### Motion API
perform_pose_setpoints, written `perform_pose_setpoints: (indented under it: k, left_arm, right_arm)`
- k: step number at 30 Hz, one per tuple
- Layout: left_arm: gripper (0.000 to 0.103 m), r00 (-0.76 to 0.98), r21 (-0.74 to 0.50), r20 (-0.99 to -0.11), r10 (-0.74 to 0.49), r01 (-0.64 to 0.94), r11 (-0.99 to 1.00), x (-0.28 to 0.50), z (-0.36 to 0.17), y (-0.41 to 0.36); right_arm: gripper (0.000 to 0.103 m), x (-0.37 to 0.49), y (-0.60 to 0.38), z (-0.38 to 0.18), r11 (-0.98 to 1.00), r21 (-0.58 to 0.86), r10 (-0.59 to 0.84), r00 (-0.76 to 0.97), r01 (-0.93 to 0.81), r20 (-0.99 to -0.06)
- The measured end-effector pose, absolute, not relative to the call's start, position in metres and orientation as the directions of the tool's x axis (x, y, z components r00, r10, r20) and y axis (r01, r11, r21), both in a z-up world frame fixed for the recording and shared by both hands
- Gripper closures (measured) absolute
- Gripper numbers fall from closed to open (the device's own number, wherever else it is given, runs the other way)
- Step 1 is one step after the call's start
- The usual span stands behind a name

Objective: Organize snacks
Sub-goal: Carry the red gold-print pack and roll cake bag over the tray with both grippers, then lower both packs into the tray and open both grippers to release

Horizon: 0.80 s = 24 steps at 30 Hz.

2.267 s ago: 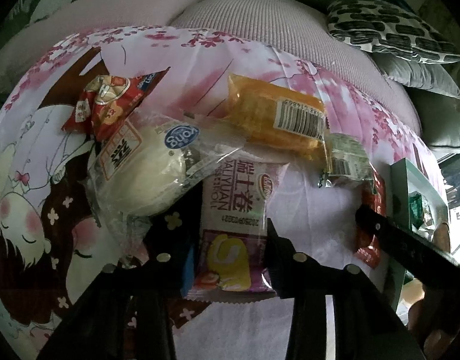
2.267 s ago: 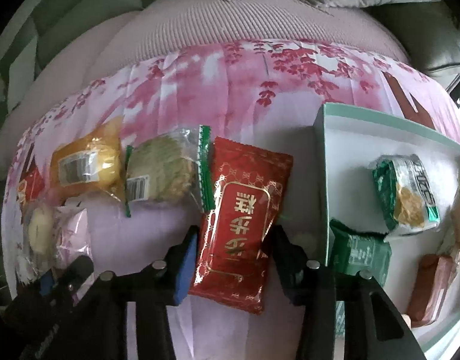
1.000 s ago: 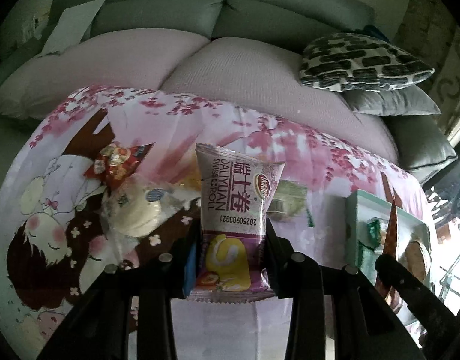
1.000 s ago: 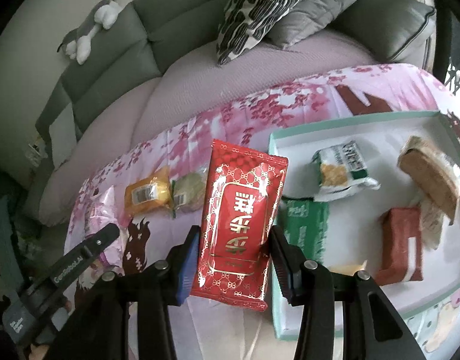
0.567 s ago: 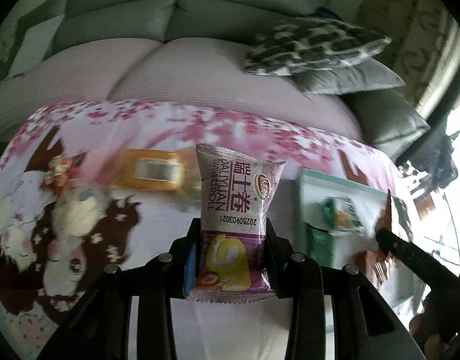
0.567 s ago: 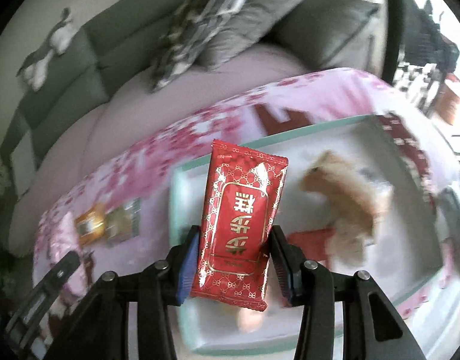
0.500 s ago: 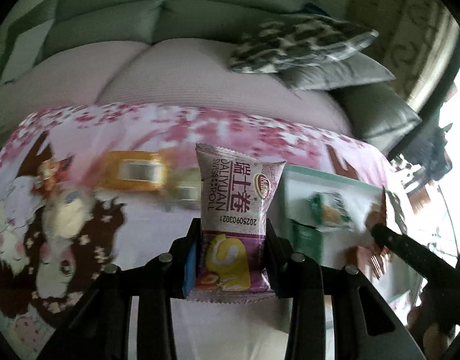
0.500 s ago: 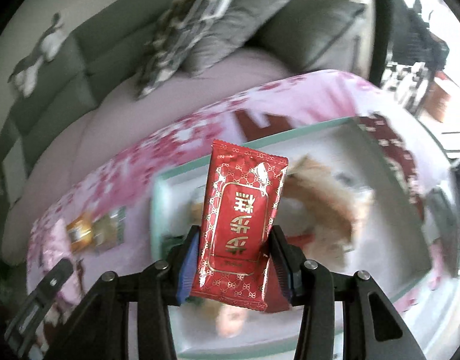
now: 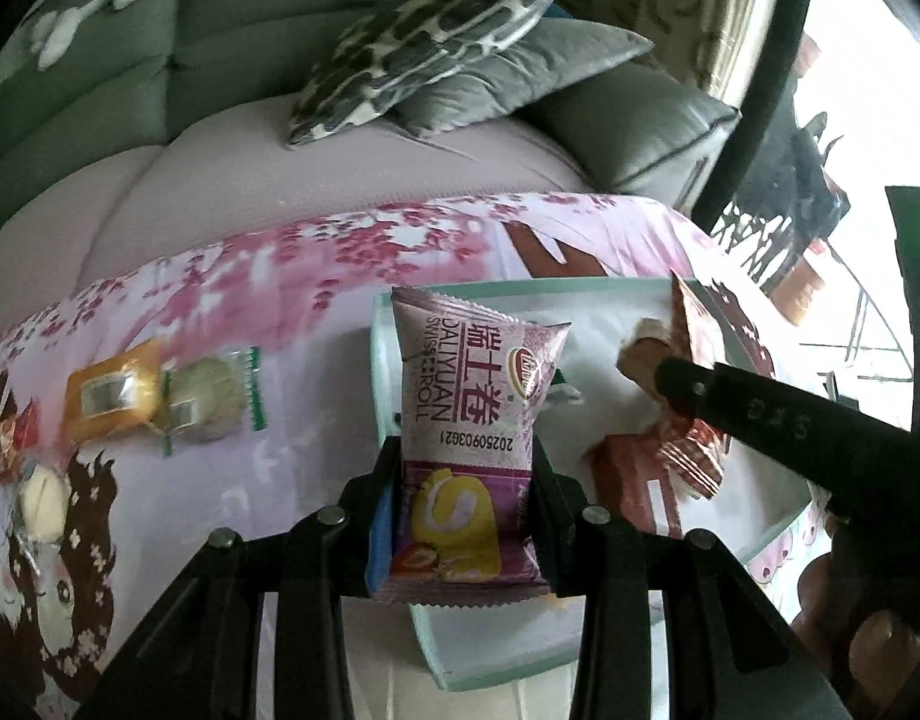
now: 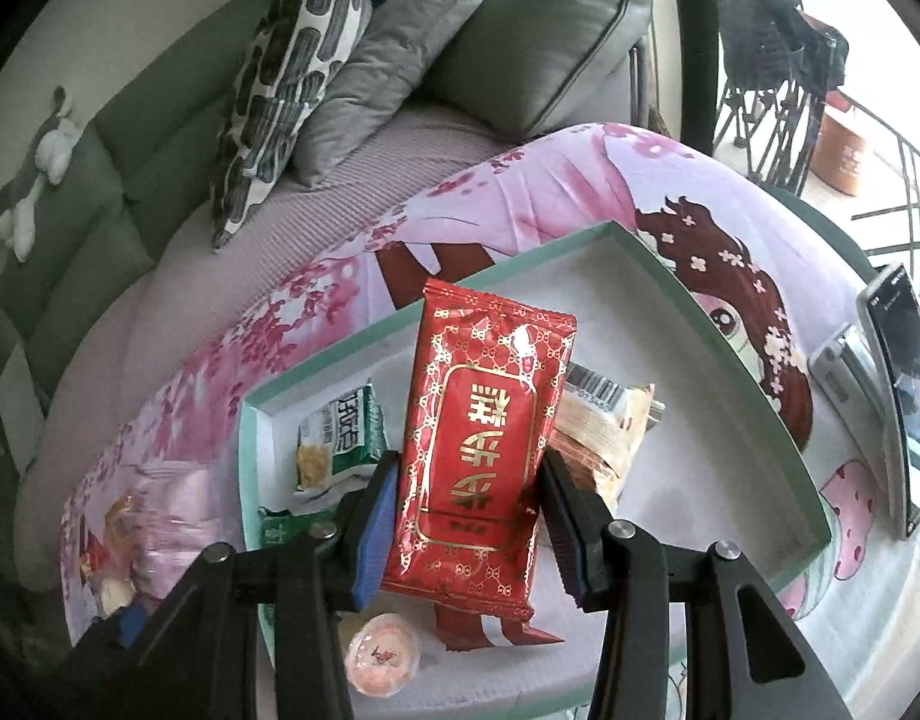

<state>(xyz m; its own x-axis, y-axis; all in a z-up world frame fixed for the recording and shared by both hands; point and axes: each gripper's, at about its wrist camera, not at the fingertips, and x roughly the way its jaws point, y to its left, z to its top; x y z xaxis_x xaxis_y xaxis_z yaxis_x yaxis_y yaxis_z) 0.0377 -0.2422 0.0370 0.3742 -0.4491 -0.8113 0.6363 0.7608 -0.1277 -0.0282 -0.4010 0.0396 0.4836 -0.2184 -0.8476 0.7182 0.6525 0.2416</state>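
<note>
Both packets have travelled from the worktop to above the tray [image 10: 754, 372]: left gripper [image 9: 463, 516] fingers clamp the purple roll packet [image 9: 472, 414], right gripper [image 10: 469, 522] fingers clamp the red packet [image 10: 484, 432], ready for dropping in.

"DALIYUAN SWISS ROLL", "2025090З21" on purple snack packet [image 9: 469, 456]
</note>
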Motion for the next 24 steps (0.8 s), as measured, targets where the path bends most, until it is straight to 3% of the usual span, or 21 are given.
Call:
perform_pose_setpoints:
  k: [7,24]
  left_arm:
    - [0.064,0.352,-0.117,-0.827,-0.438,0.654,0.747,0.038,0.022,-0.266]
    - [0.063,0.326,-0.112,-0.842,-0.429,0.673,0.731,0.040,0.006,-0.289]
  right_arm:
    - [0.054,-0.015,-0.396,0.035,0.713,0.155,-0.269,0.471,0.684,-0.840]
    - [0.054,-0.010,-0.405,0.019,0.707,0.136,-0.248,0.423,0.694,-0.871]
